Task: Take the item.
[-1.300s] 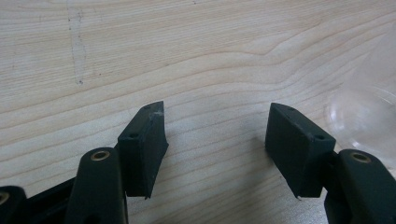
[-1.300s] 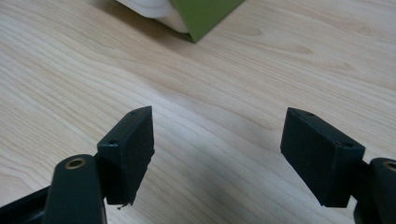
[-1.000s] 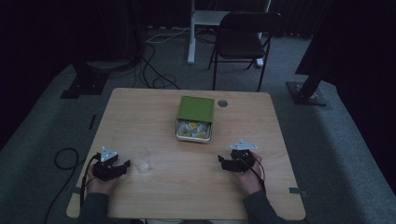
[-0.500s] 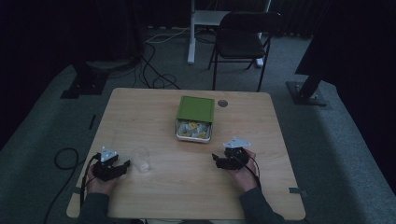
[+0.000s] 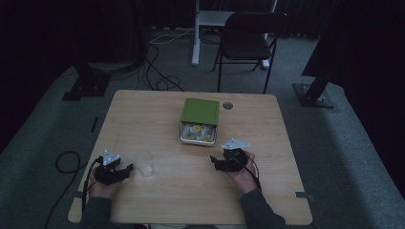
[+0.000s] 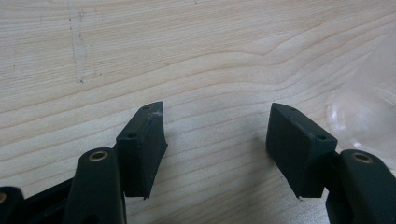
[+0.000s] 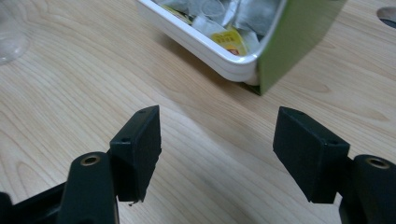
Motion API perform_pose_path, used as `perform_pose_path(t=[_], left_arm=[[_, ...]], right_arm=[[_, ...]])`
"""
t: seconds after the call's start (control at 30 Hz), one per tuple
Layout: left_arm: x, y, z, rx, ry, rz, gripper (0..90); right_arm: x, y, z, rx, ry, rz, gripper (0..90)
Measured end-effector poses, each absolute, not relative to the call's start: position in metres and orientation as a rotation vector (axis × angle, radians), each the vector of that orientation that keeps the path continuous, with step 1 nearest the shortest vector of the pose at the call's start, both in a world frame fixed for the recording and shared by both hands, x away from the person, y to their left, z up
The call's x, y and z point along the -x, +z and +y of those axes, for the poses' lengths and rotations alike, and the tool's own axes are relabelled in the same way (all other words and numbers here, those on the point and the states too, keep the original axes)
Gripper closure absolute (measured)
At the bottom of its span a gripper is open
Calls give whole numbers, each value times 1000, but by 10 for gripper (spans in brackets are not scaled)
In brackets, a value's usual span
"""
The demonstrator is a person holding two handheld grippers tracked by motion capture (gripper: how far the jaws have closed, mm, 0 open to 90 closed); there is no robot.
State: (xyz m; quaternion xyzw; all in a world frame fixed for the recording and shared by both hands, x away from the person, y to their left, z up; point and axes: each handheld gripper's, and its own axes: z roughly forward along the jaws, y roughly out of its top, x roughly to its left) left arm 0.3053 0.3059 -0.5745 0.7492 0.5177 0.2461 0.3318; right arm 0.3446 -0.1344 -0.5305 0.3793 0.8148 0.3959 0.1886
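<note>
A white tin [image 5: 183, 134] holding several tea sachets [image 5: 197, 132] sits mid-table, its green lid [image 5: 201, 111] propped against the far side. A clear plastic cup [image 5: 144, 163] stands to the tin's near left. My left gripper [image 5: 126, 169] rests just left of the cup, open over bare wood [image 6: 217, 135]; the cup's rim [image 6: 369, 121] shows to the right of its jaws. My right gripper [image 5: 215, 162] lies near right of the tin, pointing left. Its jaws have just been closing slightly but stand open and empty [image 7: 217, 140], with the tin [image 7: 205, 49] and lid [image 7: 299, 42] ahead of them.
A round cable hole [image 5: 228, 105] lies in the table beyond the tin. A black folding chair [image 5: 248, 43] stands behind the table, with cables and stand bases [image 5: 83, 88] on the grey carpet. The table's near edge [image 5: 191, 220] runs by the person's sleeves.
The right gripper has slid left across the table, closer to the tin's near side. The left gripper, cup and tin have stayed put.
</note>
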Motion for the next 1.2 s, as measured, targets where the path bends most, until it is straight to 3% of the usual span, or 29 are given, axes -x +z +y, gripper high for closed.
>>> perform_pose_path(t=[1.2], left_arm=[[-305,-574,306,-1960,643,1352,385]], right_arm=[[-359,-515,-95,-963,1181,2323,377]])
